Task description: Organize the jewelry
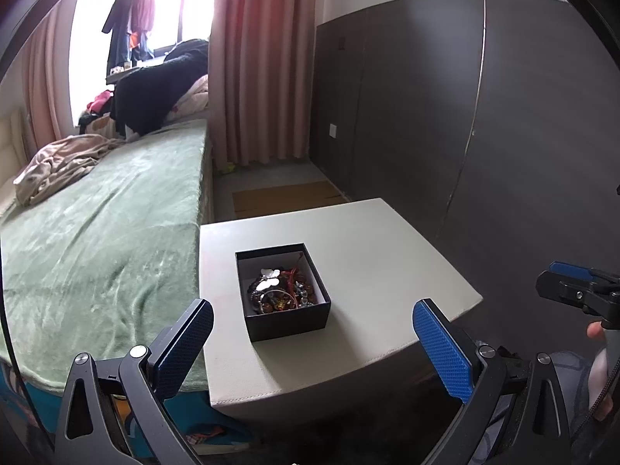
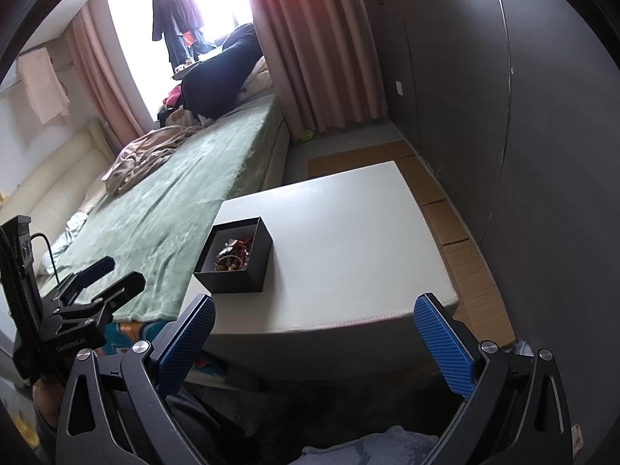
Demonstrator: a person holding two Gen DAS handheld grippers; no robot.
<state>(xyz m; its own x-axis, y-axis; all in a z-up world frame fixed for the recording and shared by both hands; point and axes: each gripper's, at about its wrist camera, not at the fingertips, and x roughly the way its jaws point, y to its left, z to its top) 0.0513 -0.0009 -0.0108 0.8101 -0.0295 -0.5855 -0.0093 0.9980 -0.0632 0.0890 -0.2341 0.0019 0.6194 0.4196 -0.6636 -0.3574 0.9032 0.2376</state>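
**Both hand-held grippers spread, jewelry in its box**

My left hand-held gripper (image 1: 312,345) hangs spread wide and empty, short of the open black square cardboard box (image 1: 285,312). A tangle of beaded jewelry (image 1: 279,288) lies inside it. The box stands on the pale square table (image 1: 387,255) beside the green-covered bed (image 1: 97,240). My right hand-held gripper (image 2: 314,345) is likewise spread, holding nothing.

Both views are lit by daylight from the window (image 1: 170,11) at eleven o'clock, which is blown out to white glare. The curtain (image 1: 263,62) beside it is washed with haze. The wardrobe wall (image 1: 484,116) at three o'clock is left dim. Straight lines are bowed by fisheye distortion, and the corners are vignetted black.
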